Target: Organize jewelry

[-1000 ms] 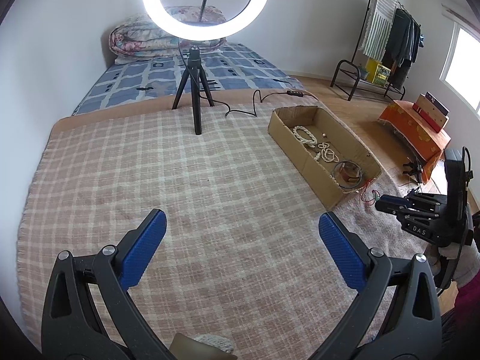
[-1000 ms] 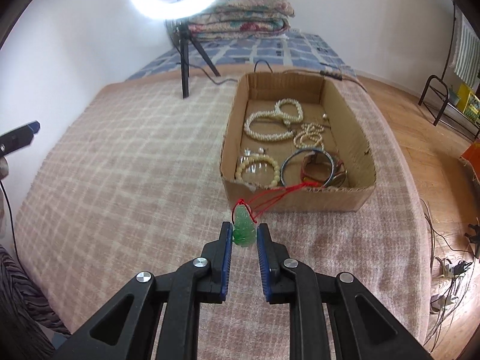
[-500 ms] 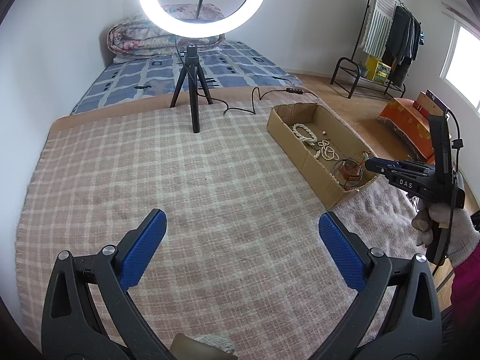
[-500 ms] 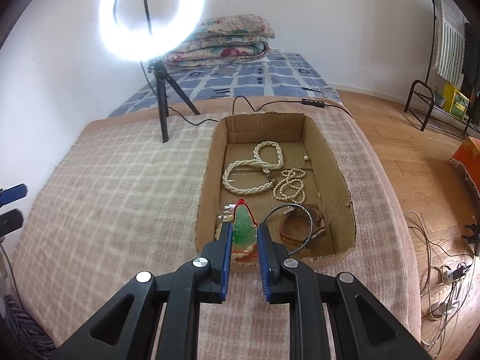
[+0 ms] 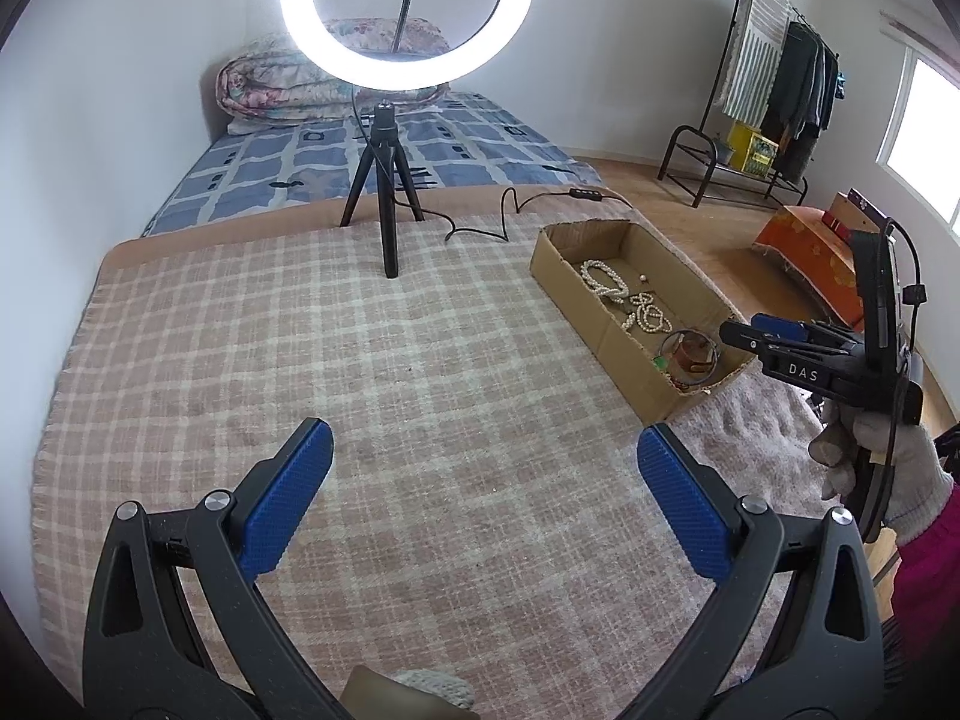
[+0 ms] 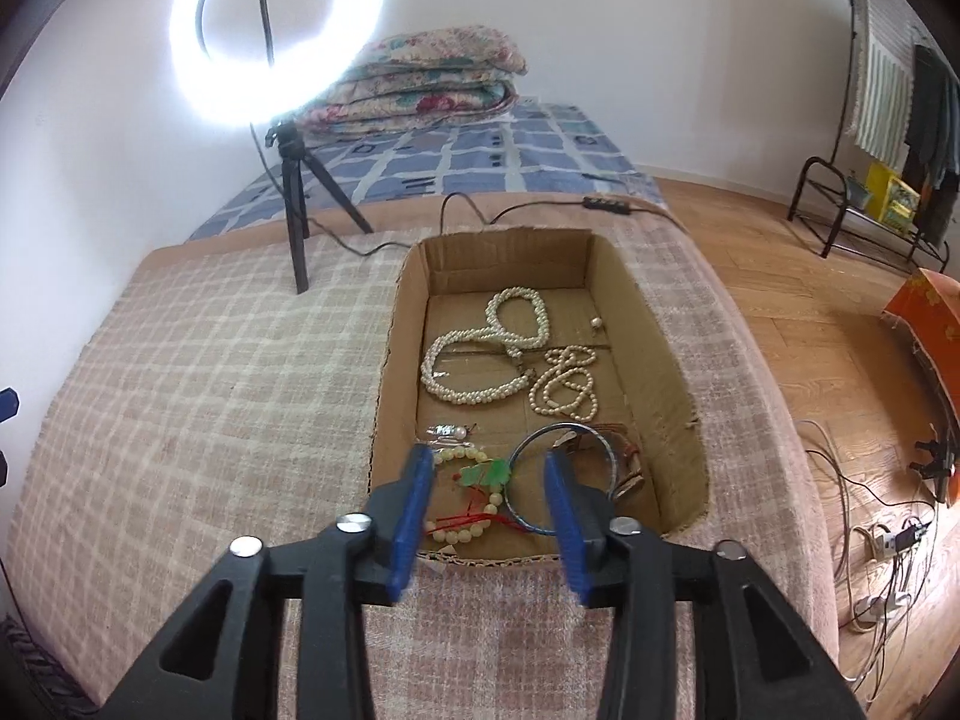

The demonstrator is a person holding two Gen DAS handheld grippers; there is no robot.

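An open cardboard box lies on the checked blanket. In its near end rests a green pendant on a red cord, on top of a pale bead bracelet and beside a metal bangle. Pearl necklaces lie farther back. My right gripper hovers over the box's near end with its jaws opening; the pendant lies loose below them, touched by neither pad. In the left wrist view the right gripper reaches over the box corner, held by a gloved hand. My left gripper stands open over bare blanket.
A ring light on a black tripod stands at the blanket's far edge, its cable running toward the box. Behind is a bed with folded quilts. Wooden floor, a clothes rack and floor cables lie to the right.
My right gripper carried the green pendant from in front of the box to over its near end, then opened. The pendant has dropped into the box. The left gripper stayed still.
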